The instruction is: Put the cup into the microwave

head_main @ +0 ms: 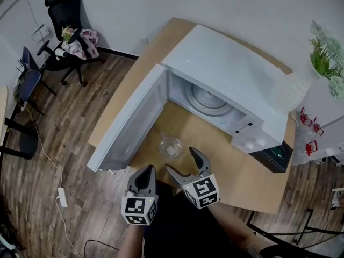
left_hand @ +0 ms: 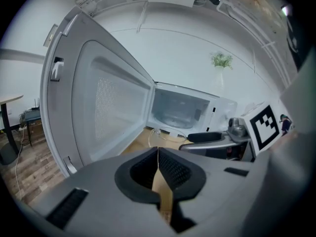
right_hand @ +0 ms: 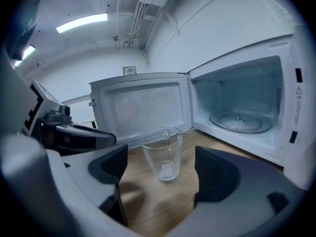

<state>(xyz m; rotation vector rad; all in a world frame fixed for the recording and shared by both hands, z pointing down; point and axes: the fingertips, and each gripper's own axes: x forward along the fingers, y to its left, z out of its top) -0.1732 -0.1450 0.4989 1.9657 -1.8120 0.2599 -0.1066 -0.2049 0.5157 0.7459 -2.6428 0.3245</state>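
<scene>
A clear glass cup [head_main: 170,145] [right_hand: 162,153] stands upright on the wooden table [head_main: 236,171], just in front of the white microwave [head_main: 226,74] [right_hand: 247,107]. The microwave's door [head_main: 129,125] [left_hand: 98,107] is swung wide open to the left, showing the glass turntable [head_main: 207,98] [right_hand: 240,123] inside. My right gripper [head_main: 185,163] [right_hand: 160,174] is open, its jaws spread on either side of the cup and a little short of it. My left gripper [head_main: 144,177] [left_hand: 158,169] is shut with nothing in it, near the table's front edge beside the door.
A white vase with a green plant [head_main: 301,79] stands on the microwave's right end. A black box [head_main: 274,157] sits at the table's right edge. A black office chair [head_main: 67,31] and a floor power strip [head_main: 62,196] lie to the left on the wood floor.
</scene>
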